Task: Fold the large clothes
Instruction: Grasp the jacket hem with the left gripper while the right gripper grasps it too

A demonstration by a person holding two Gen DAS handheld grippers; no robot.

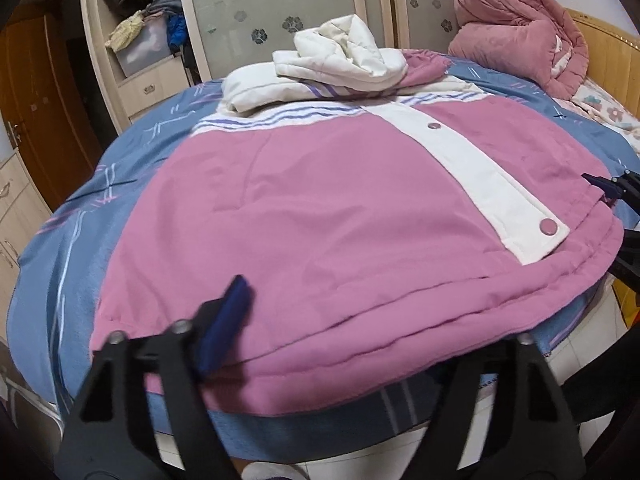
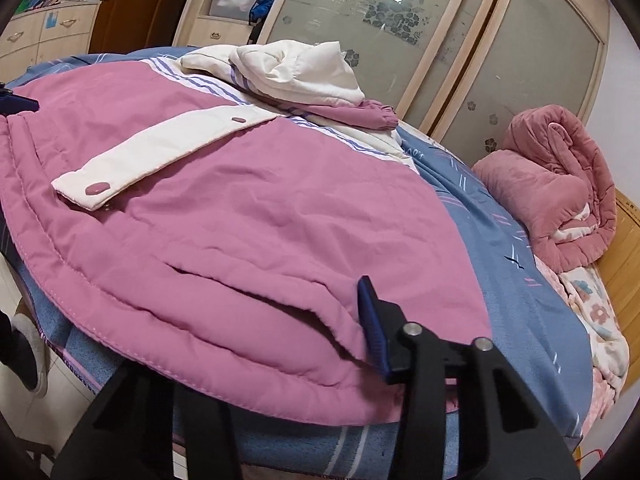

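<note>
Fingers (image 1: 226,326) of our left gripper (image 1: 360,344) and right gripper (image 2: 256,344) stand apart astride the pink jacket (image 1: 320,208) hem; a rolled quilt (image 2: 560,184) lies nearby on the bed (image 2: 520,280).

I note a blue bedsheet (image 1: 132,148) with pale dash marks covering the bed. At its far right corner sits a rolled pink quilt (image 1: 520,28) against the wooden headboard (image 1: 612,52), with a flowered blanket (image 2: 600,320) under it. Behind the bed stand frosted wardrobe doors (image 1: 272,4); beside them, open shelves hold a plastic storage box (image 1: 146,50) and bundled clothing.
</note>
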